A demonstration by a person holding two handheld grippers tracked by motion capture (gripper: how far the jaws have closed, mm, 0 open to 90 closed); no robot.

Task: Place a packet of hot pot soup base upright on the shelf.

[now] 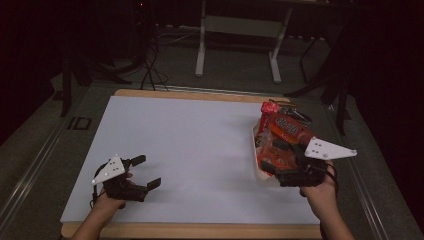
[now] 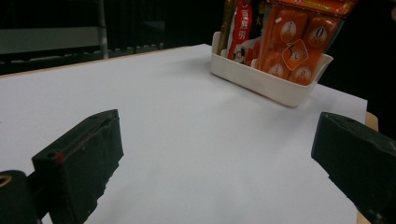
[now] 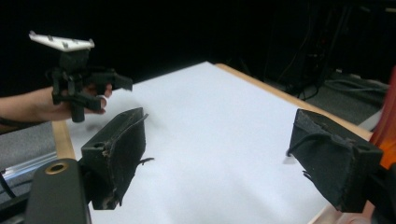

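A white tray (image 1: 256,150) packed with orange and red snack packets (image 1: 286,129) stands at the right edge of the white board (image 1: 190,145). My right gripper (image 1: 272,173) is at the tray's near end, open, jaws pointing left. In the right gripper view its jaws (image 3: 219,135) hold nothing, and an orange packet (image 3: 385,126) shows at the right edge. My left gripper (image 1: 149,171) is open and empty over the board's near left corner. In the left gripper view, beyond its jaws (image 2: 215,135), the tray (image 2: 261,81) holds orange packets (image 2: 289,46) and a red one (image 2: 242,28).
The board lies on a wooden table (image 1: 195,231) whose edge shows at front and back. A white-legged stand (image 1: 239,30) and dark cables (image 1: 150,65) are on the floor beyond. The right gripper view also shows the left gripper (image 3: 109,91) and hand farther off.
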